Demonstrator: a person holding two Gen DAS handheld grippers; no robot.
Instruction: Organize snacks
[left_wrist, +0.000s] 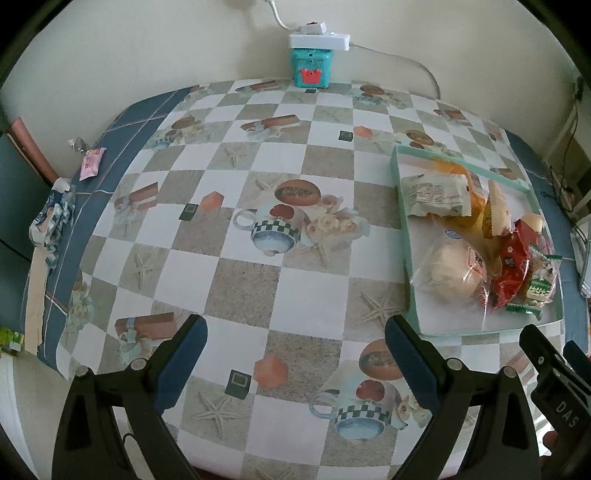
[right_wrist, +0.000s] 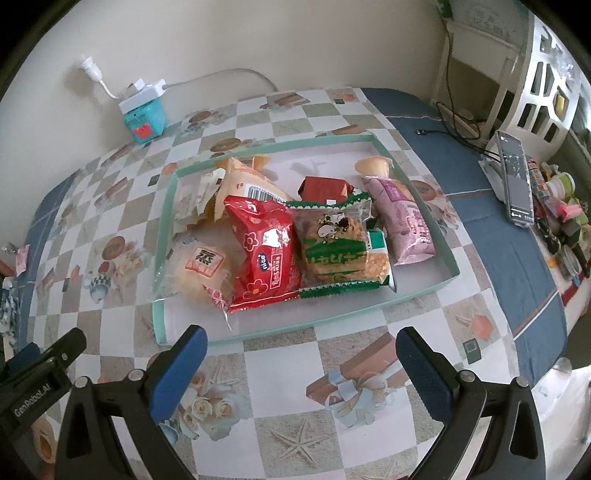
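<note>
I'm looking at a plain cream wall running behind the table, which is wearing a checkered cloth with blue borders. At 12 o'clock a teal box is sitting under a white power strip. At 2 o'clock, white lattice furniture is catching soft daylight.

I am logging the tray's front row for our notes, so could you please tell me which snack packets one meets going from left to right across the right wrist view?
Clear-wrapped bun → red packet → green-edged cracker packet → pink packet.
</note>
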